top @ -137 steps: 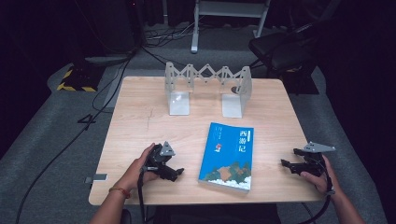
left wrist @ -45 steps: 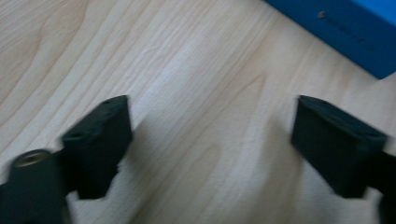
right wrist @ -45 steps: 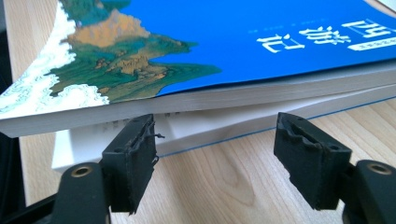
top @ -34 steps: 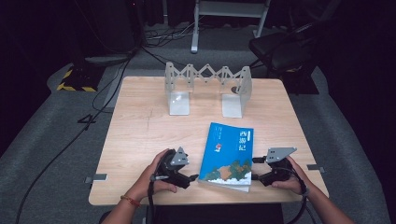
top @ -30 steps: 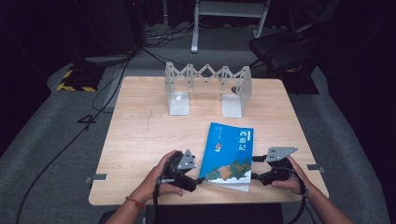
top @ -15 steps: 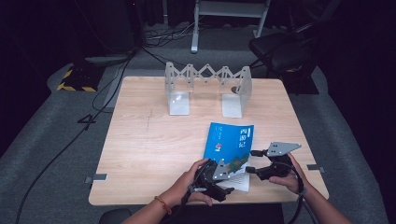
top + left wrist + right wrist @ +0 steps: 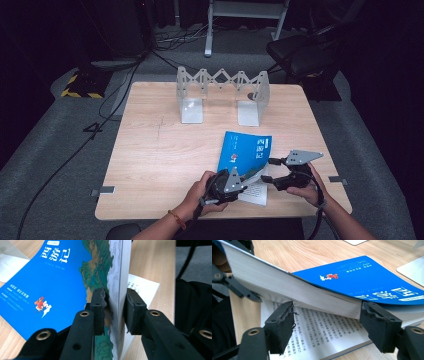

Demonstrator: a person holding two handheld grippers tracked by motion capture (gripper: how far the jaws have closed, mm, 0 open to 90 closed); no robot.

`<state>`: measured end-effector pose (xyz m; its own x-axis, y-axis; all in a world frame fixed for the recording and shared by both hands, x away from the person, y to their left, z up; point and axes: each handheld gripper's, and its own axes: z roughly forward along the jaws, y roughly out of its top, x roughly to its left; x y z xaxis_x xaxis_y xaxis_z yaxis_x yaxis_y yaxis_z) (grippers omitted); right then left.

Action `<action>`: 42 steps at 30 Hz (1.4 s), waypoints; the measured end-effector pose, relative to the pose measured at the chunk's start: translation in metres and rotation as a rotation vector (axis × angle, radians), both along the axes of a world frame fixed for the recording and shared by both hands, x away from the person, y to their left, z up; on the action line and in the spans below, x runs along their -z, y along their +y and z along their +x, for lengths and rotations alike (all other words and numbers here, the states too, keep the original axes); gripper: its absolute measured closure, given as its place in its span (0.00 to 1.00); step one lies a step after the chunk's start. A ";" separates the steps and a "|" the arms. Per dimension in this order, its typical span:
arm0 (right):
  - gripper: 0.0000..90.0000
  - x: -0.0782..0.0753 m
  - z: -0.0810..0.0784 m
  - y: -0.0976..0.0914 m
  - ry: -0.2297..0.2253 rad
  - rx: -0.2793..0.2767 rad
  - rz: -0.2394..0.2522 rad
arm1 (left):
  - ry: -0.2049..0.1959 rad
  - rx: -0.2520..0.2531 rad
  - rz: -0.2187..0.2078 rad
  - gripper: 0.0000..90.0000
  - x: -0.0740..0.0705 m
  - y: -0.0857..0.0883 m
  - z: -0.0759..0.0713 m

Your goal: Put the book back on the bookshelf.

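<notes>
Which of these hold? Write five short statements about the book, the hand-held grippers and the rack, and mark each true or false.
1. The left hand-held gripper is shut on a stack of pages of the book. True.
2. The book lies fully closed. False: its near part is lifted, printed pages showing beneath.
3. The right hand-held gripper pinches the cover. False: its jaws stand apart.
4. The book's cover is blue. True.
5. The book stands in the rack. False: it lies nearer, apart from it.

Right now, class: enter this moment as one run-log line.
left gripper: just closed on lifted pages | right gripper: open, at page edges | blue book: partly opened, on table
</notes>
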<state>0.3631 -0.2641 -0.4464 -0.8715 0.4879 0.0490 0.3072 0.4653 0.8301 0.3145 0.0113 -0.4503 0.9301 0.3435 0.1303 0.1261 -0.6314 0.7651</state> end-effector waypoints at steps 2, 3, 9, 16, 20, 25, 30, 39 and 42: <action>0.33 0.000 0.000 -0.001 0.002 -0.006 0.004 | -0.010 0.005 0.013 0.81 -0.001 0.004 0.000; 0.33 0.000 -0.001 -0.002 -0.001 -0.022 0.000 | -0.004 0.010 0.014 0.82 -0.001 0.011 0.002; 0.32 -0.014 -0.007 -0.001 -0.084 -0.087 -0.002 | 0.013 -0.018 -0.015 0.83 0.002 0.046 0.006; 0.31 -0.025 0.003 0.020 -0.170 -0.151 -0.019 | 0.018 -0.044 -0.009 0.82 0.001 0.071 0.010; 0.30 -0.016 0.014 0.034 -0.149 -0.214 -0.029 | 0.033 -0.047 -0.025 0.80 0.002 0.080 0.014; 0.32 0.003 0.025 0.045 -0.181 -0.258 -0.150 | 0.044 -0.044 -0.034 0.80 0.002 0.089 0.018; 0.37 0.020 0.037 0.043 -0.233 -0.207 -0.234 | 0.051 -0.051 -0.040 0.79 0.001 0.098 0.023; 0.70 0.024 0.034 0.045 -0.358 -0.194 -0.246 | 0.029 -0.082 -0.034 0.78 -0.004 0.111 0.040; 0.73 0.024 0.032 0.052 -0.369 -0.176 -0.261 | 0.018 -0.115 -0.005 0.75 -0.007 0.115 0.049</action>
